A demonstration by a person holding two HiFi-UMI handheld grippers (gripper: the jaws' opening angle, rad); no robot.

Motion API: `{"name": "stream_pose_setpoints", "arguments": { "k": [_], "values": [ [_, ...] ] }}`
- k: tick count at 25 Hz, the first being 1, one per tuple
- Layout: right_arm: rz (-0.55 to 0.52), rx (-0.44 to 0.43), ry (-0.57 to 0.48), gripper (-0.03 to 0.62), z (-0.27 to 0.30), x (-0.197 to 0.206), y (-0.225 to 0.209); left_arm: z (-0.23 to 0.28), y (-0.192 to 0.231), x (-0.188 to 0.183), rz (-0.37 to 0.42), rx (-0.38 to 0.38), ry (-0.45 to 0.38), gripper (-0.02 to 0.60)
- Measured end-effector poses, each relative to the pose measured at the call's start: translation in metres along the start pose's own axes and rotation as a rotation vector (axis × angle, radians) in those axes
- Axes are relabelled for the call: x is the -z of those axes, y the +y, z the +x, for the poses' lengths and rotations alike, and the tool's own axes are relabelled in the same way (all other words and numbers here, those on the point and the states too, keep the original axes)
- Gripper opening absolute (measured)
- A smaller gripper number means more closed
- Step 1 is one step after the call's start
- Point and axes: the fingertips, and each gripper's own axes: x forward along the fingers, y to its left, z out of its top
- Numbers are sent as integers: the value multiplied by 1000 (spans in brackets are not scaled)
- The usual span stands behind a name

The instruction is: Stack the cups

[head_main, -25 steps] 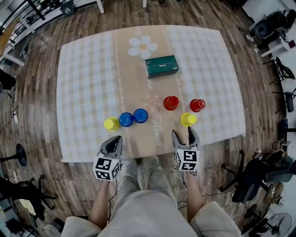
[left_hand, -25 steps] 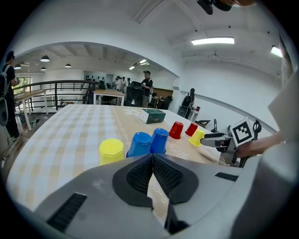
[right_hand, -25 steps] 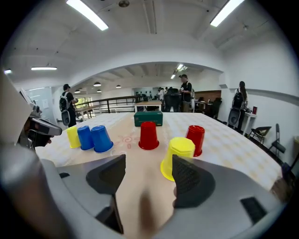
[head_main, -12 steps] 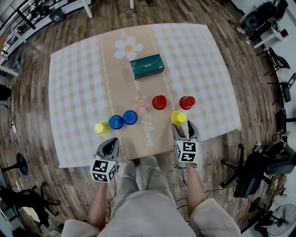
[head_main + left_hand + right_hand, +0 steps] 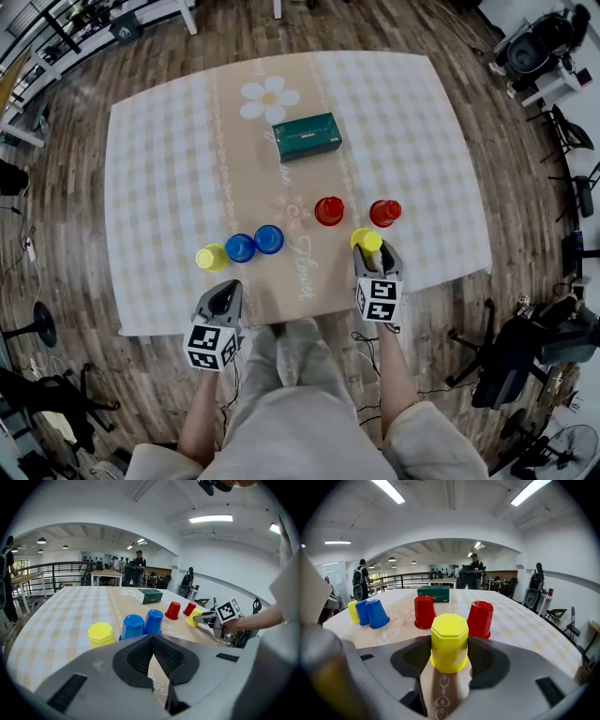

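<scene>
**Stacking task at its first grasp.** The yellow cup (image 5: 449, 634) stood upside down on the table (image 5: 525, 620), squarely between the jaws of the right gripper (image 5: 449, 656). The jaws were spread to the cup's width. Their pads met its walls on both sides with no gap showing, so the cup appeared to be gripped. Its rim looked to rest on the cloth, not lifted.

Just beyond these jaws stood the first red cup (image 5: 480, 618), a little to their right and close behind the yellow one. The second red cup (image 5: 424, 611) stood ahead to their left. A green box (image 5: 433, 592) lay well beyond both.

The left gripper (image 5: 153, 641) hung at the table's near edge with its jaws pressed together and nothing between them. Ahead of these jaws stood three more inverted cups in a close row. The first blue cup (image 5: 133, 626) and the second blue cup (image 5: 153, 621) were side by side, and the other yellow cup (image 5: 101, 634) stood just to their left.

**Progress, as judged.** All six cups stood singly and none sat on another, so nothing was stacked. The grasp on the yellow cup read as the opening step, and every placement remained to be done.
</scene>
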Motion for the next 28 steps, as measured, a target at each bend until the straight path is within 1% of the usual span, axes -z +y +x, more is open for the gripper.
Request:
{"name": "stream_pose_setpoints", "arguments": {
  "k": [6, 11, 15, 21, 28],
  "values": [
    [-21, -9, -5, 236, -2, -5, 3, -3, 4, 1, -3, -6, -4, 12],
    [-44, -50, -47, 235, -18, -27, 23, -10, 8, 0, -16, -15, -16, 12],
    [-94, -102, -77, 233, -33, -49, 52, -17, 13, 0, -25, -25, -29, 12],
    [-171, -201, -108, 232, -42, -77, 110, -35, 27, 1, -51, -60, -59, 12],
    [-247, -323, -140, 232, -41, -106, 176, -61, 45, 0, -93, -123, -107, 12]
  ]
}}
